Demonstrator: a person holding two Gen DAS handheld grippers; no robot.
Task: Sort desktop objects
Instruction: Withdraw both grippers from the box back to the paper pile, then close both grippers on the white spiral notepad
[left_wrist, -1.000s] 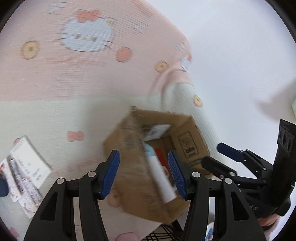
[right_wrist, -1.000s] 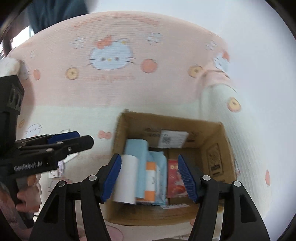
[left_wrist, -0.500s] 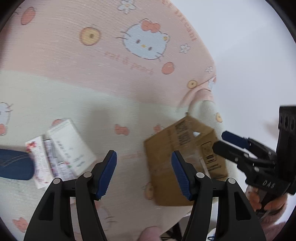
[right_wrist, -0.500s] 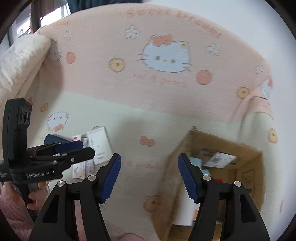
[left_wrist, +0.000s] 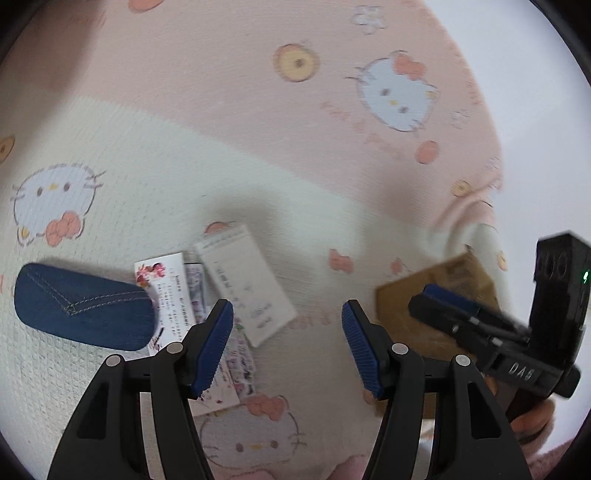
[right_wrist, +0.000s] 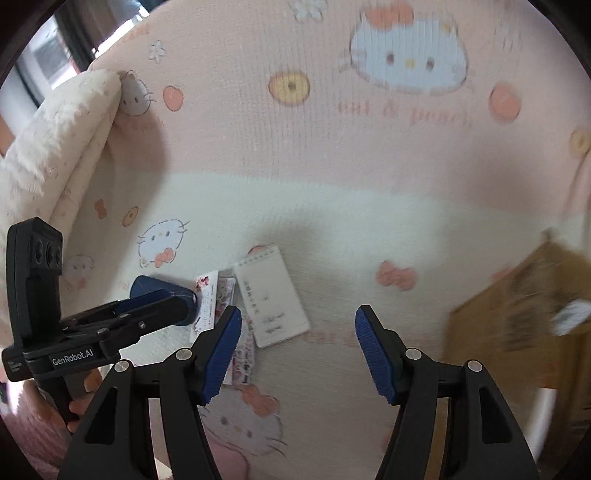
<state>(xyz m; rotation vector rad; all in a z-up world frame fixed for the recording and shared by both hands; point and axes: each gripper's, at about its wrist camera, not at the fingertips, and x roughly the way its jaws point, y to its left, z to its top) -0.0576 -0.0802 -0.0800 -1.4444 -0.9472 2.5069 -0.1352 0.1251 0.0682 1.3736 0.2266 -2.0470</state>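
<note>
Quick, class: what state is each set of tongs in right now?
Left tongs: open, holding nothing; they have just been opening.
Right tongs: open, holding nothing.

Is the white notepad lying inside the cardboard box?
No, the white notepad lies on the cloth, well apart from the cardboard box.

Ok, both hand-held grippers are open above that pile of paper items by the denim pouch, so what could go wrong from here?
1. The notepad overlaps the cards and sticker sheets; a pinch may catch several or just slide one.
2. Everything lies flat on soft patterned cloth, so the fingertips could snag fabric instead.
3. The left hand-held gripper and right hand-held gripper aim at the same pile and could collide.
</note>
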